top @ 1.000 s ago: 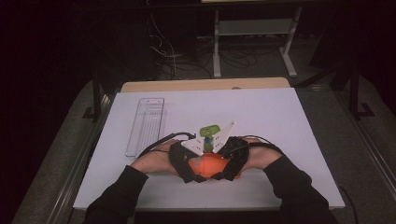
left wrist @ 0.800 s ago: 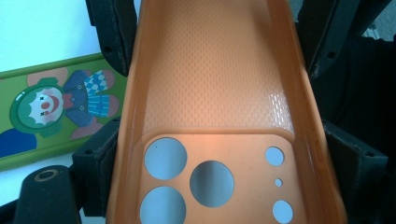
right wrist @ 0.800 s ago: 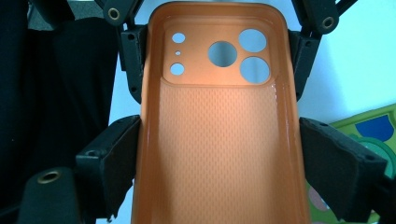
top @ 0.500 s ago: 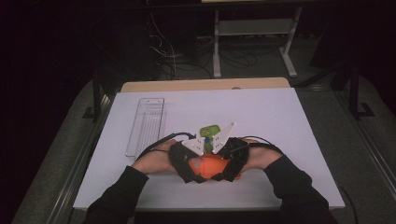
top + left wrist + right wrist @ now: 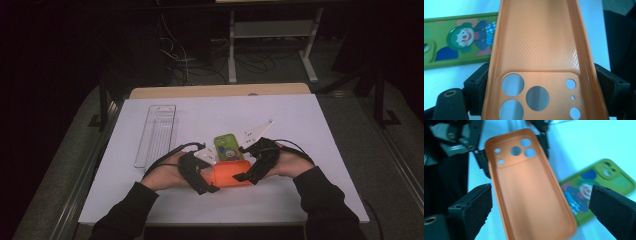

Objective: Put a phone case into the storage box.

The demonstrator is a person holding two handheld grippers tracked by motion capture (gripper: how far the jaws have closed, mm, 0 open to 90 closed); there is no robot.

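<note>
- Orange phone case (image 5: 230, 173) sits lifted between the two grippers at the near middle of the table, its open inner side up toward the cameras, a pose that probably lets the person check or hand it across.
- Left gripper (image 5: 541, 82) pinches the case across its camera-hole end; in the left gripper view both black jaws press the case's two long edges, so this tool carries it.
- Right gripper (image 5: 541, 202) has its jaws spread wide, one on each side of the plain end of the case without touching it, judged as ready to close on that end or just let go of it.
- Green phone case (image 5: 226, 147), printed with a clown, lies flat on the table just beyond the orange one, apart from both tools; it seems put aside.
- Clear plastic tray (image 5: 156, 134) rests at the far left of the table, well apart from the hands.
- White table (image 5: 310, 130) is plain and matt, with a wooden edge strip at its far side.
- Room around it is dark, with cables and a pale metal stand on the floor beyond the table.
</note>
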